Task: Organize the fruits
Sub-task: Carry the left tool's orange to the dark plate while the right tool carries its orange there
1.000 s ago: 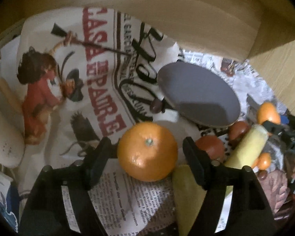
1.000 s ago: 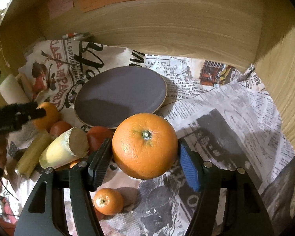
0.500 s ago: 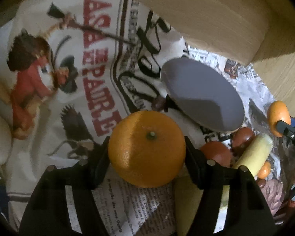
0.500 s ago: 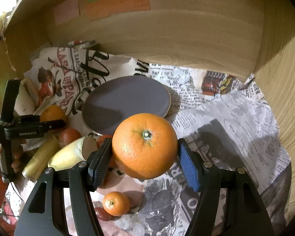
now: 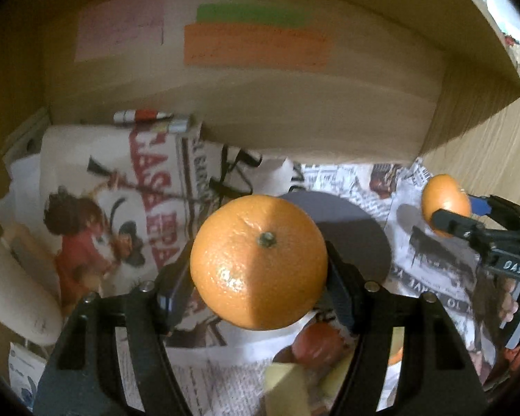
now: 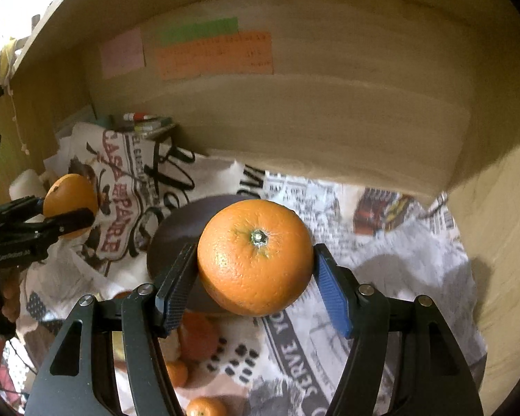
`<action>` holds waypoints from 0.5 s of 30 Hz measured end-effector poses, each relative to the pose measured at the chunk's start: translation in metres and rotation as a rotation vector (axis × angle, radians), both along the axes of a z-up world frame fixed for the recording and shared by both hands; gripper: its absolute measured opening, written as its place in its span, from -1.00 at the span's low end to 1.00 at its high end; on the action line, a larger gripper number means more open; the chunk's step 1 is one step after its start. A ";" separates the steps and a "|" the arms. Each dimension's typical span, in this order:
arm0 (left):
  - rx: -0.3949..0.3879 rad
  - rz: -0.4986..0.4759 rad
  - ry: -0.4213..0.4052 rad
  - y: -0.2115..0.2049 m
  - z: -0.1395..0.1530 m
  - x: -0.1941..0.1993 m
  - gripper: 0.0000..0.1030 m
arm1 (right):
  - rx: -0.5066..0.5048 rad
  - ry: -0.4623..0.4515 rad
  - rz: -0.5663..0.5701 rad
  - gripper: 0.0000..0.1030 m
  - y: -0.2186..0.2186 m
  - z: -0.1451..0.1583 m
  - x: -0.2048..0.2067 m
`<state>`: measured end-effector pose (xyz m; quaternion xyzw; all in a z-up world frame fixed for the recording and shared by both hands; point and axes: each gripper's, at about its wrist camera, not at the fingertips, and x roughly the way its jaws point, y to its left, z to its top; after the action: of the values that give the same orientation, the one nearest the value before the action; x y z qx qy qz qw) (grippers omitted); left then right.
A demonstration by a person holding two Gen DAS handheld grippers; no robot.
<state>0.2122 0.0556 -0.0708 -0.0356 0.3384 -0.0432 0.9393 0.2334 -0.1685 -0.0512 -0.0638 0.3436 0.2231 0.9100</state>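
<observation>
Above the newspaper [image 5: 433, 270], each tool grips an orange: left tool [image 5: 260, 289], right tool [image 6: 254, 286].

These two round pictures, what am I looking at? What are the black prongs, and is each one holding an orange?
There is no robot here: a person holds a hand tool in each hand, each with two black fingers that squeeze together and a wide-angle camera looking along them. That lens makes the pictures round and bent.

One picture looks out from the left gripper, whose jaws have just closed on an orange. The other looks out from the right gripper, clamped on a second orange. Each camera also catches the other tool at its edge.

Below lies newspaper spread inside a wooden box, with a dark round plate on it. More fruit lies at the bottom of both views, including a small orange. Sticky notes are on the back wall.
</observation>
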 end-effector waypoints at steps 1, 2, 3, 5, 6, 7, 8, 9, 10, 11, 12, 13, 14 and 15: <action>-0.003 -0.007 -0.003 -0.003 0.003 0.003 0.32 | -0.004 -0.005 0.005 0.22 0.002 0.001 0.003; -0.002 -0.011 -0.007 -0.004 0.004 0.005 0.32 | -0.005 -0.007 0.009 0.22 0.004 0.002 0.005; 0.005 -0.015 -0.011 -0.008 0.006 0.008 0.32 | -0.007 -0.010 0.014 0.22 0.006 0.003 0.007; 0.016 -0.021 -0.017 -0.013 0.009 0.015 0.32 | -0.010 -0.014 0.022 0.22 0.009 0.004 0.013; 0.019 -0.020 -0.017 -0.016 0.010 0.019 0.32 | -0.014 -0.018 0.025 0.22 0.011 0.004 0.015; 0.021 -0.019 -0.018 -0.017 0.010 0.022 0.32 | -0.018 -0.022 0.028 0.22 0.013 0.004 0.019; 0.023 -0.019 -0.020 -0.019 0.011 0.026 0.32 | -0.020 -0.024 0.031 0.22 0.015 0.004 0.021; 0.023 -0.020 -0.019 -0.021 0.011 0.032 0.32 | -0.022 -0.024 0.035 0.22 0.016 0.004 0.025; 0.022 -0.022 -0.017 -0.022 0.011 0.036 0.32 | -0.023 -0.023 0.038 0.22 0.017 0.004 0.028; 0.020 -0.025 -0.013 -0.023 0.011 0.041 0.32 | -0.023 -0.020 0.040 0.22 0.019 0.003 0.033; 0.020 -0.027 -0.011 -0.025 0.010 0.045 0.32 | -0.025 -0.019 0.042 0.22 0.020 0.003 0.035; 0.019 -0.030 -0.006 -0.026 0.010 0.051 0.32 | -0.026 -0.016 0.045 0.22 0.021 0.002 0.039; 0.017 -0.033 -0.002 -0.026 0.010 0.055 0.32 | -0.027 -0.011 0.048 0.22 0.023 0.001 0.043; 0.015 -0.035 0.005 -0.027 0.009 0.060 0.32 | -0.028 -0.006 0.050 0.22 0.023 0.000 0.047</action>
<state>0.2723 0.0285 -0.0622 -0.0225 0.3417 -0.0572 0.9378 0.2802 -0.1450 -0.0516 -0.0856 0.3424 0.2409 0.9041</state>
